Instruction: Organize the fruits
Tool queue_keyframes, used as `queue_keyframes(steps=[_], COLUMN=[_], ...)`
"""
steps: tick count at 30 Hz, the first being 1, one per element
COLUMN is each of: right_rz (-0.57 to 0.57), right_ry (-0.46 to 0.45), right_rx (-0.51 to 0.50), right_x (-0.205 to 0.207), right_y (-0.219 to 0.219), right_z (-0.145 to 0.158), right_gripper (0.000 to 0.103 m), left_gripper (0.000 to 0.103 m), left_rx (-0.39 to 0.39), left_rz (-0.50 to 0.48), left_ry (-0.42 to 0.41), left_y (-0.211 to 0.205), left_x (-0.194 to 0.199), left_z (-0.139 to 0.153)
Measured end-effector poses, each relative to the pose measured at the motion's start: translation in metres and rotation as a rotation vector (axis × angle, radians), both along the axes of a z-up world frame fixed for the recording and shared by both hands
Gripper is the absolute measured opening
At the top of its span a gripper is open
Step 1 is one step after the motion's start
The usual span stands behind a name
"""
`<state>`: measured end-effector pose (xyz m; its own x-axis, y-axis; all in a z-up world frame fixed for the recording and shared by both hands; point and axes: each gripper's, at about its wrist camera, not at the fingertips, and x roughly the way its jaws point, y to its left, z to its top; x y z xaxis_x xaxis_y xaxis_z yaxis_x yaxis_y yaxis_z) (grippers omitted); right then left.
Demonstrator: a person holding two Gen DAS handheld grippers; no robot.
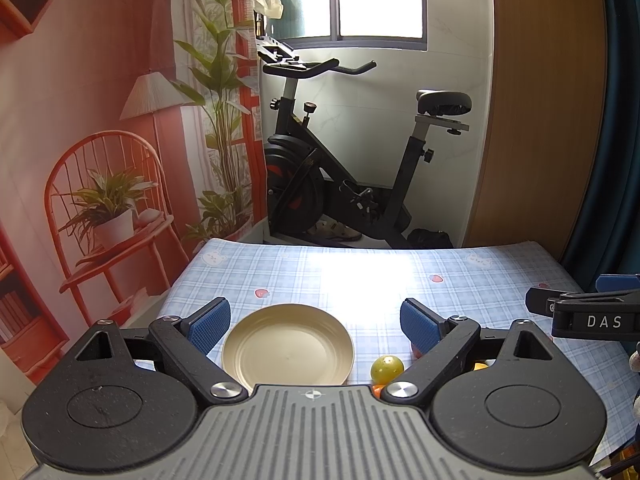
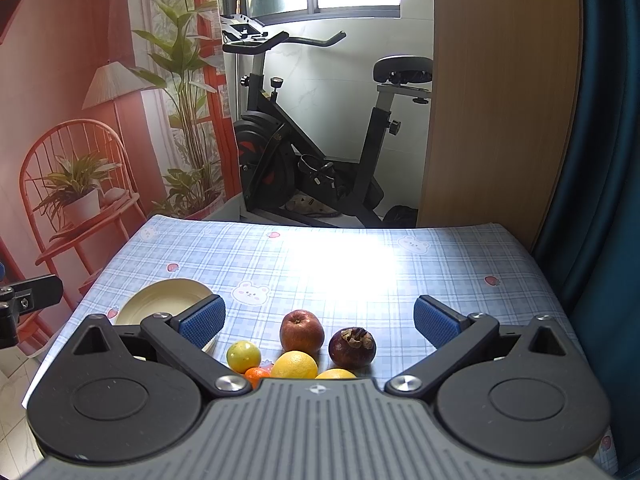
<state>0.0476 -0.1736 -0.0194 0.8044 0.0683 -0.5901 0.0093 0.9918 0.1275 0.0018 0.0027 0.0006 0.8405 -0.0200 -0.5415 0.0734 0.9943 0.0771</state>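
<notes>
A cream plate lies empty on the checked tablecloth, right under my open left gripper; it also shows in the right wrist view. Several fruits lie to its right: a green-yellow lime, also in the left wrist view, a red apple, a dark mangosteen, a yellow orange, a small tangerine and another yellow fruit, partly hidden. My right gripper is open above them, empty.
The table carries a blue checked cloth. Behind its far edge stand an exercise bike, a wooden panel and a printed wall backdrop. The right gripper's side shows in the left wrist view.
</notes>
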Motion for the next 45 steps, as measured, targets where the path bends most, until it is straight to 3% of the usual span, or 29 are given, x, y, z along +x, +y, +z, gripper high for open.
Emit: queue_keyframes(steps=[34, 41, 45], right_rz=[0.010, 0.062, 0.032], right_ry=[-0.025, -0.143, -0.141], right_rx=[0.014, 0.071, 0.019], right_x=[-0.006, -0.001, 0.018], right_y=[0.003, -0.010, -0.019], right_z=[0.000, -0.004, -0.019], right_gripper=[0.102, 0.102, 0.102], left_gripper=[0.093, 0.093, 0.093], left_rx=[-0.026, -0.035, -0.142], left_rz=[0.016, 0.040, 0.073], left_ry=[0.001, -0.010, -0.015], left_y=[0.007, 0.013, 0.024], left_x=[-0.002, 0.012, 0.029], left_z=[-0.001, -0.006, -0.018])
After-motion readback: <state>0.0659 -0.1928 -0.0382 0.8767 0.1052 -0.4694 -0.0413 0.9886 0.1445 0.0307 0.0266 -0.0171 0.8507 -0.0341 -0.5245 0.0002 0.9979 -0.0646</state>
